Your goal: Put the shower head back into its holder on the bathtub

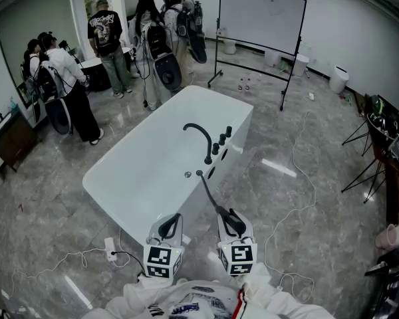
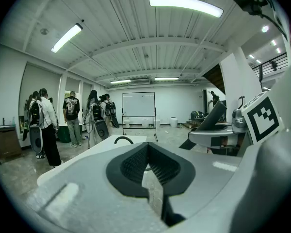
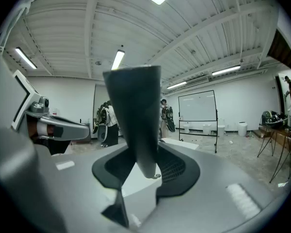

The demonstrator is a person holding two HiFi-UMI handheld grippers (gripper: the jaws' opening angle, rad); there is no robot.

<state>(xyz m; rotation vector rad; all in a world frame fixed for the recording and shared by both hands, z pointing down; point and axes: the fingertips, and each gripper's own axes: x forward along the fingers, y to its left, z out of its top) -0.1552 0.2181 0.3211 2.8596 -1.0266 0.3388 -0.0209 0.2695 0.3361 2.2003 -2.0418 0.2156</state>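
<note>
The white bathtub (image 1: 136,178) stands in the middle of the floor, with a black curved faucet (image 1: 201,135) and black knobs (image 1: 221,140) on its right rim. A thin black hose (image 1: 208,193) runs from that rim down to the dark shower head (image 1: 226,218). My right gripper (image 1: 233,226) is shut on it near the tub's near end. In the right gripper view the shower head (image 3: 136,110) stands upright between the jaws of the right gripper (image 3: 144,166). My left gripper (image 1: 171,226) hovers beside it, shut and empty, and its pads (image 2: 136,164) meet at the tips.
Several people (image 1: 106,42) stand with gear beyond the tub's far left. A whiteboard (image 1: 261,22) on a wheeled stand is behind the tub. Cables and a power strip (image 1: 110,248) lie on the floor at the left. Tripods and a desk (image 1: 386,145) line the right.
</note>
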